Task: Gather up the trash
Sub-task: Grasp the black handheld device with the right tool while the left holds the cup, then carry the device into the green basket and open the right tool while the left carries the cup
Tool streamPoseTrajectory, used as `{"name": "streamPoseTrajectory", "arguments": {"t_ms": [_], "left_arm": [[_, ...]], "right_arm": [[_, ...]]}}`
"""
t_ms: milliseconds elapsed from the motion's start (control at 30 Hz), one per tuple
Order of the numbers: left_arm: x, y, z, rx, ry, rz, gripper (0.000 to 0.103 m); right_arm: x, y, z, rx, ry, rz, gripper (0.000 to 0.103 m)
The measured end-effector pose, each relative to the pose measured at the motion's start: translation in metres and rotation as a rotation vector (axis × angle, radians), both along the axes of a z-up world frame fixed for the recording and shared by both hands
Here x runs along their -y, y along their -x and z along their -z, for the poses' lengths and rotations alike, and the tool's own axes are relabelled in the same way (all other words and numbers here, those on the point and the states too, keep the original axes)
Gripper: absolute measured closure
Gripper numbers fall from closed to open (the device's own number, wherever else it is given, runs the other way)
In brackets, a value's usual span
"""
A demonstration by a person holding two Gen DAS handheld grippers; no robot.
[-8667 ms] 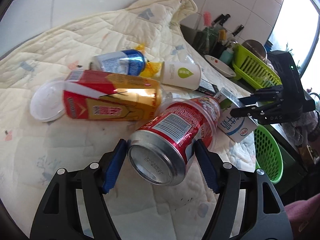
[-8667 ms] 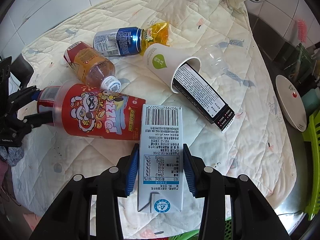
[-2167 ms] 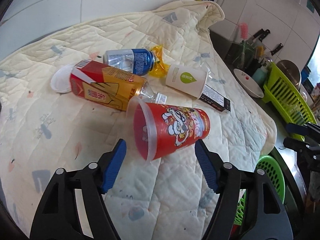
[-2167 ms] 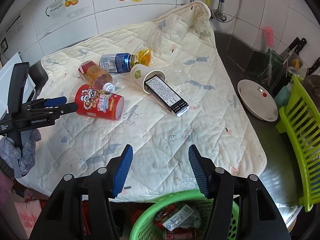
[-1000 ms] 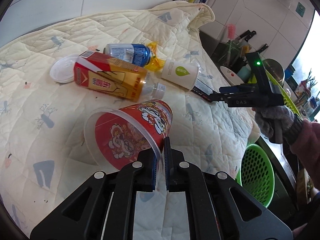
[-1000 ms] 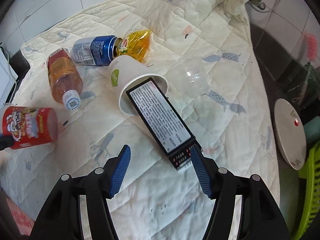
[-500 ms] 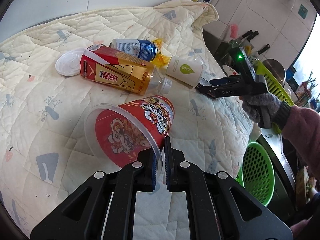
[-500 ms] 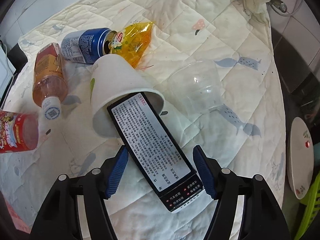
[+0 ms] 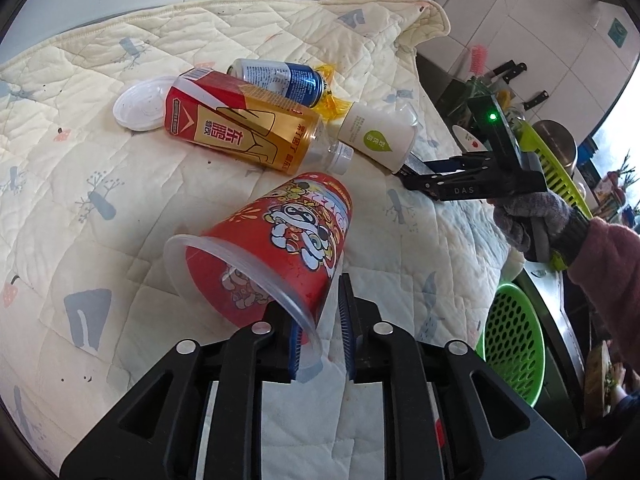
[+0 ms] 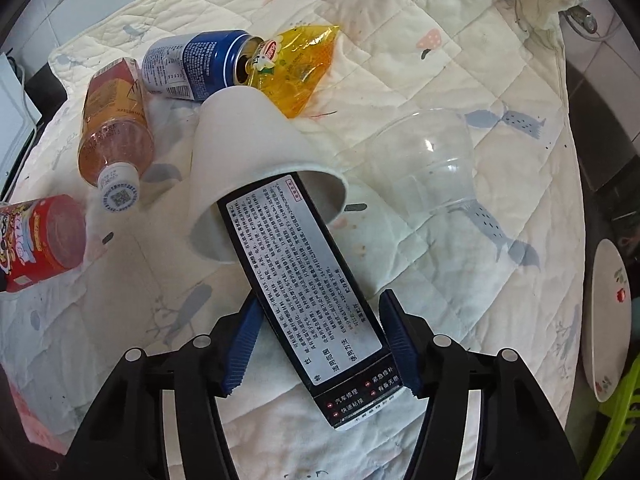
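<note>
A red printed plastic cup (image 9: 280,248) lies on its side on the cream quilt (image 9: 100,200). Its clear rim sits between the jaws of my left gripper (image 9: 320,304), which are opening; the right pad stands apart from the cup. My right gripper (image 10: 320,300) straddles a long black box (image 10: 312,304) whose far end is tucked inside a tipped white paper cup (image 10: 248,160). Its jaws are closing, with a gap still showing beside the left pad. The right gripper (image 9: 412,178) also shows in the left wrist view, held by a gloved hand (image 9: 532,216).
An orange drink bottle (image 9: 240,132), a blue can (image 9: 280,78), a yellow wrapper (image 10: 296,68), a clear plastic cup (image 10: 428,160) and a white lid (image 9: 138,106) lie on the quilt. A green basket (image 9: 512,340) stands below its right edge. A plate (image 10: 604,320) rests on the counter.
My left jaws, pinched on the red cup's rim a moment ago, have parted. My right gripper has come down over the black box, which now lies between its fingers.
</note>
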State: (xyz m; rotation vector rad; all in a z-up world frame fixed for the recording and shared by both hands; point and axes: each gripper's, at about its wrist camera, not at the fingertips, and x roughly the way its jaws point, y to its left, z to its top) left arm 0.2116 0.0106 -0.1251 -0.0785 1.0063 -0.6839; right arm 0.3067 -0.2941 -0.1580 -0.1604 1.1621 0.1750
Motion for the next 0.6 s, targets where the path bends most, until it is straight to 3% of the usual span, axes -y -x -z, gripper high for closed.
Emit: {"name": "streamPoseTrajectory", "arguments": {"t_ms": [100,300,367,600], "left_arm": [[0.000,0.001,0.001,-0.009,0.007,-0.010,0.073],[0.002,0.000,0.002,-0.013,0.013,-0.032,0.073],[0.001,-0.001,0.004,-0.022,0.021,-0.045,0.073],[0.002,-0.002,0.006,-0.034,0.054,-0.059,0.074]], "right_arm": [[-0.002,-0.004,0.002,0.007,-0.002,0.000,0.043],[-0.013,-0.006,0.006,0.015,-0.010,-0.004,0.039],[-0.014,-0.003,0.006,0.015,-0.012,-0.009,0.047],[-0.021,0.013,0.001,0.005,-0.005,-0.010,0.052]]}}
